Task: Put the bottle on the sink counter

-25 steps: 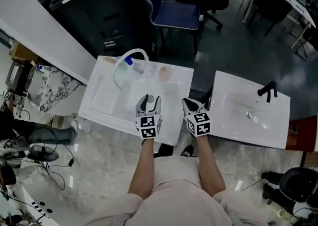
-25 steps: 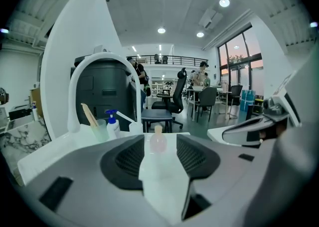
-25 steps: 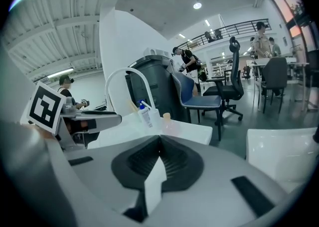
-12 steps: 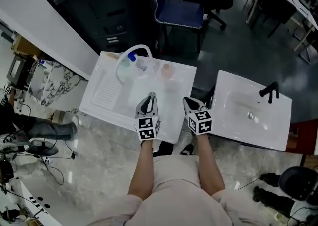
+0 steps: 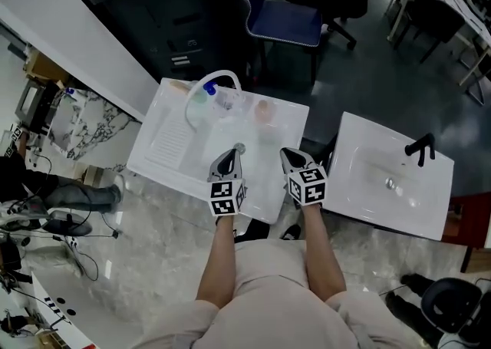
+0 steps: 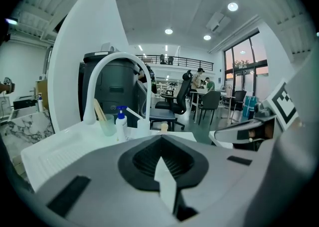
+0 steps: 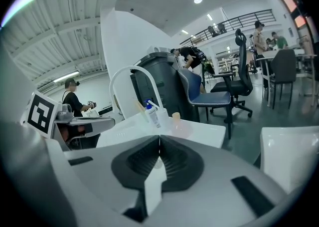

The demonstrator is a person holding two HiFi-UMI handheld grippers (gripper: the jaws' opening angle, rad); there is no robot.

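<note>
Against the back rim of the white sink unit (image 5: 165,152), under the arched white faucet (image 5: 211,79), stand a blue-topped pump bottle (image 5: 209,91), a clear bottle (image 5: 228,100) and a pinkish bottle (image 5: 263,110). The pump bottle (image 6: 121,123) (image 7: 152,113) also shows in both gripper views, well beyond the jaws. My left gripper (image 5: 232,156) (image 6: 160,147) hovers over the basin near the drain (image 5: 239,147). Its jaws have just been closing and are now shut on nothing. My right gripper (image 5: 290,157) (image 7: 159,146) hangs beside it at the sink's right edge, also shut and empty.
A green cup (image 5: 197,107) holding sticks stands left of the bottles. A second white basin (image 5: 368,186) with a black faucet (image 5: 420,146) lies to the right. Behind the sink stand a black cabinet (image 5: 169,18) and a blue chair (image 5: 280,21).
The left gripper's jaws, wide apart a second ago, have come together with nothing between them. Both hands stay in about the same place.
</note>
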